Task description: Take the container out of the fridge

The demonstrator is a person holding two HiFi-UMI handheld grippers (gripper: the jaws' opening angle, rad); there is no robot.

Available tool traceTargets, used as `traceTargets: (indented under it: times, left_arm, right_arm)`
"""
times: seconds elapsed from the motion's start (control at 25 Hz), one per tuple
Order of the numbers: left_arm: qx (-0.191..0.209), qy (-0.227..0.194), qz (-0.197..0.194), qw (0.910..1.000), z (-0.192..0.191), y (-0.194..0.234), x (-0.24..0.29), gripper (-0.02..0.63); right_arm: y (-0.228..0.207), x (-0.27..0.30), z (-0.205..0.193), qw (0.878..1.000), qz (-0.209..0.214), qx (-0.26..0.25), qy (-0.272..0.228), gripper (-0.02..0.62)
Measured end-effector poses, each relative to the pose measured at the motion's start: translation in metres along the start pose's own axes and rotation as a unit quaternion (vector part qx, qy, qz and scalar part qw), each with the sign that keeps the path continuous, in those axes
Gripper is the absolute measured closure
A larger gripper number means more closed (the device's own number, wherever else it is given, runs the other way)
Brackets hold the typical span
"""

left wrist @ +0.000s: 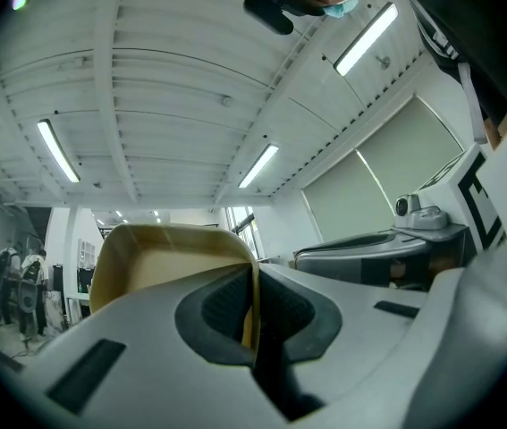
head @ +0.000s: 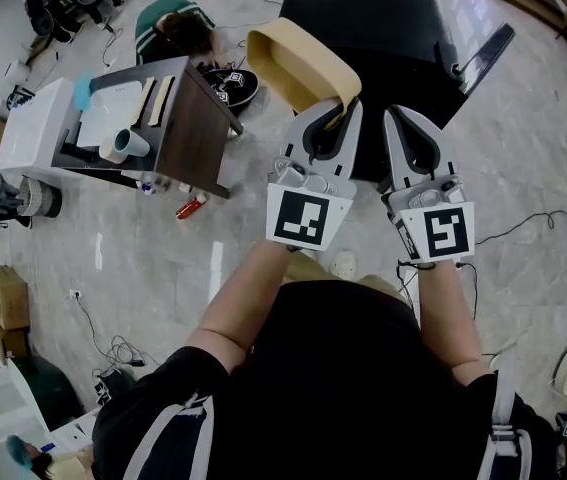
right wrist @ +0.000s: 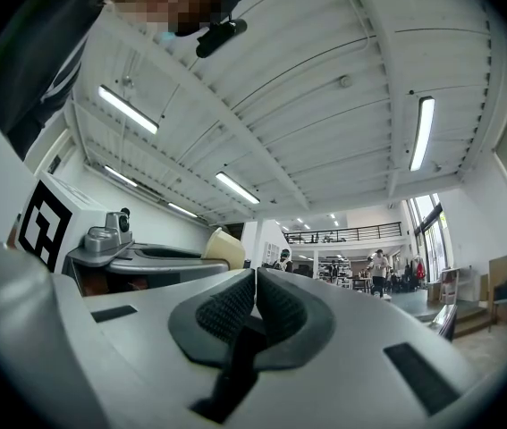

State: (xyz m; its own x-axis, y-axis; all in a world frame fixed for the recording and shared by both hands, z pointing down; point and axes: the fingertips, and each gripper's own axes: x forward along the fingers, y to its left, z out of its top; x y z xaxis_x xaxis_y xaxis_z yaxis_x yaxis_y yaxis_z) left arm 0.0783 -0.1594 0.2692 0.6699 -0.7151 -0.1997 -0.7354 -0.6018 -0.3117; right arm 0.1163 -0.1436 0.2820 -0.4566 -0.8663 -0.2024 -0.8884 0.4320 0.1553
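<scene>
A tan, shallow container (head: 298,68) hangs in the air, with my left gripper (head: 338,110) shut on its rim. In the left gripper view the thin tan wall of the container (left wrist: 173,257) sits pinched between the black pads of my left gripper (left wrist: 255,304). Beside it, my right gripper (head: 404,120) is shut with nothing between its pads, and its own view shows the jaws of my right gripper (right wrist: 255,295) pressed together. The container's tan corner (right wrist: 226,247) shows at the left of that view. A black appliance (head: 363,18), seen from above, stands just beyond both grippers.
A dark panel (head: 485,56) sticks out at the black appliance's right. A small dark table (head: 198,128) with a cup (head: 123,144) and white items stands at the left, next to a white box (head: 31,128). A red can (head: 190,208) and cables lie on the floor.
</scene>
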Motion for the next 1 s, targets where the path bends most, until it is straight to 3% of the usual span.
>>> traceTargets:
  times: [0.76, 1.0]
  left_arm:
    - [-0.007, 0.001, 0.0, 1.0, -0.001, 0.0, 0.008, 0.58]
    - [-0.013, -0.016, -0.001, 0.9998, 0.004, 0.002, 0.009, 0.58]
  right_arm:
    - [-0.013, -0.004, 0.01, 1.0, -0.006, -0.005, -0.009, 0.558]
    - [-0.014, -0.003, 0.005, 1.0, -0.002, -0.01, -0.004, 0.558]
